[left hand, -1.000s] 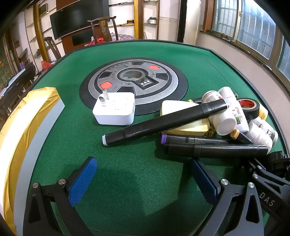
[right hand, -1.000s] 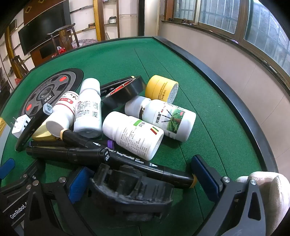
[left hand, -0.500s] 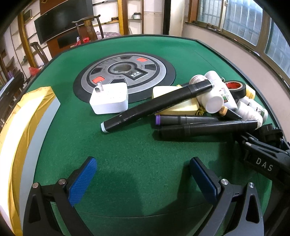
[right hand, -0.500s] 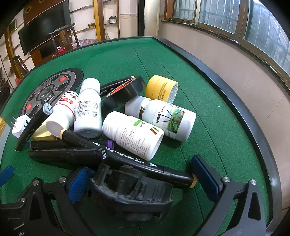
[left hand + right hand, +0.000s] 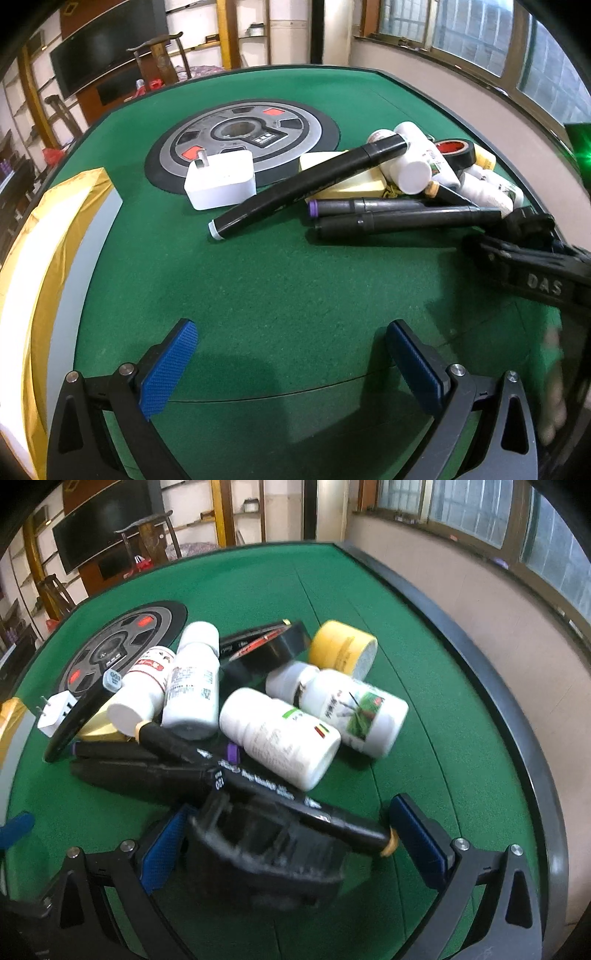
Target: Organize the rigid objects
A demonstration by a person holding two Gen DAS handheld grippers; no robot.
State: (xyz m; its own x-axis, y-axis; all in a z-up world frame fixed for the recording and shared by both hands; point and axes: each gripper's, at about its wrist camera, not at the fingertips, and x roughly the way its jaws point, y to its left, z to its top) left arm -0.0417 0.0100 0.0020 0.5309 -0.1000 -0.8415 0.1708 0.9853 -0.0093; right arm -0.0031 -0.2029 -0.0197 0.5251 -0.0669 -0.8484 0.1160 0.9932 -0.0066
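Left gripper (image 5: 291, 350) fingers wide over felt; right gripper (image 5: 288, 834) fingers wide, seemingly astride a black block (image 5: 266, 860).

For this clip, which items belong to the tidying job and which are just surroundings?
Job items: black markers, white bottles, black tape roll, yellow tape roll, white plug adapter, black plastic piece.

Surroundings: round centre panel, green table, chair, windows.

A green felt bench (image 5: 280, 280) fills a room with a dark television (image 5: 107, 55), a wooden chair (image 5: 162, 55), wall shelves (image 5: 255, 29) and barred windows (image 5: 461, 33) at right.
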